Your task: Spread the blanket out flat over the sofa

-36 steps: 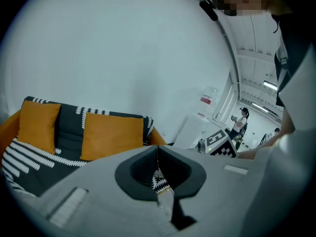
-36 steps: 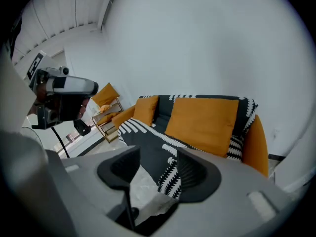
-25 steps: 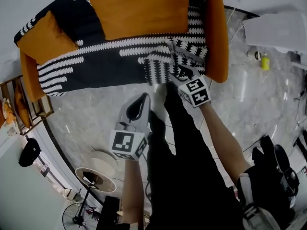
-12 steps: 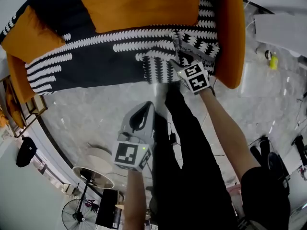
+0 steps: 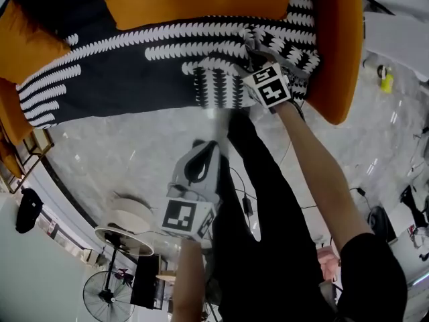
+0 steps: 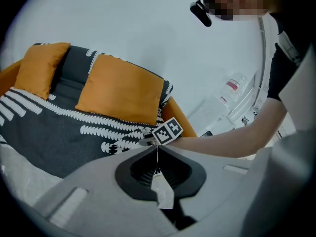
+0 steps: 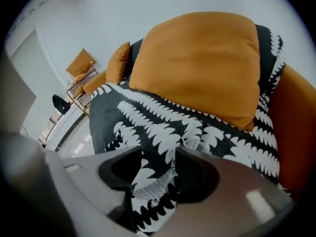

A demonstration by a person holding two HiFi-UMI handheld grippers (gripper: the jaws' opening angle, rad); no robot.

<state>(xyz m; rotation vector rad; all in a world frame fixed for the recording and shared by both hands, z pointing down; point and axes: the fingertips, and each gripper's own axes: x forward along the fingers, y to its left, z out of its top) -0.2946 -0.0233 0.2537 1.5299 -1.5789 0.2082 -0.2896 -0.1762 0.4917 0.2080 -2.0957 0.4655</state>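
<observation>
The right tongs (image 7: 159, 157) pinch the blanket (image 7: 148, 110) at the front edge of the sofa (image 5: 333, 59); the left tongs (image 6: 157, 151), clenched empty, hang well apart.

My left gripper (image 5: 203, 147) is a pale grey moulded shell with a black-lined teardrop opening. At its rear sits a white marker cube (image 5: 188, 219) printed with black squares. My right gripper (image 5: 250, 45) carries a matching cube (image 5: 269, 86). I wear a black short-sleeved top (image 5: 372, 274) and black trousers (image 5: 261, 206).
</observation>
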